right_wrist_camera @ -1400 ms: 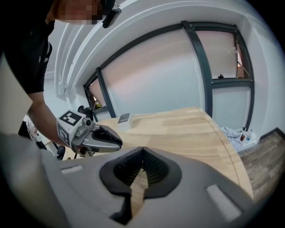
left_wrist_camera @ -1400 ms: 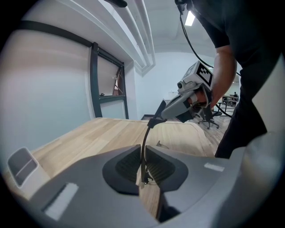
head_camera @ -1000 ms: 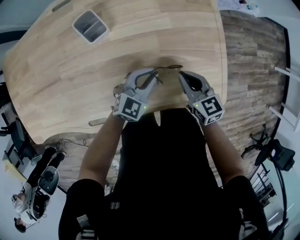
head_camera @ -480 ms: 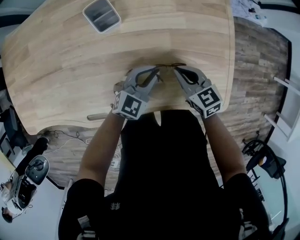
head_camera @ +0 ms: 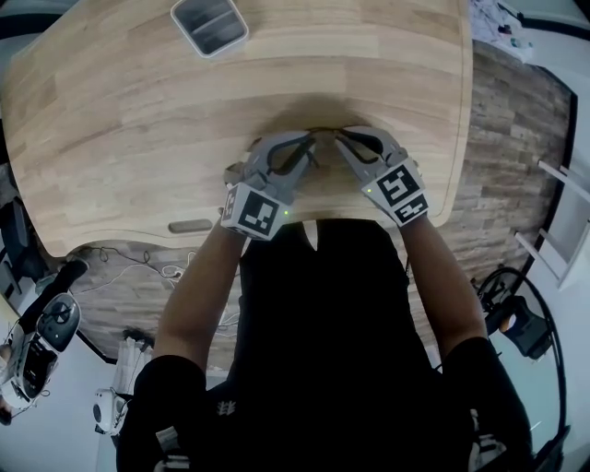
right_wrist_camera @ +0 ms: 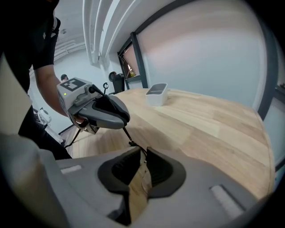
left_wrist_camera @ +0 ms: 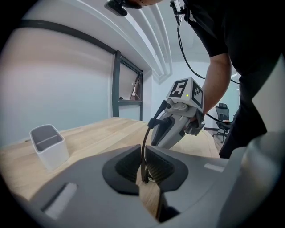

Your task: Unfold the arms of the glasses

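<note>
Compared with a second ago, my right gripper [head_camera: 341, 140] has edged in toward the left one, and its jaws have just been opening. From the left: a white bin [head_camera: 209, 23] stands at the far side of the tabletop [head_camera: 120, 120], well apart from the work. My left gripper [head_camera: 310, 140] has its jaws clenched on a thin dark arm of the glasses [head_camera: 324, 131]. The glasses sit over the tabletop near its front edge, between the two grippers. At right, the right jaws stand slightly released, a gap showing between them, with the other end of the glasses at their tips.
</note>
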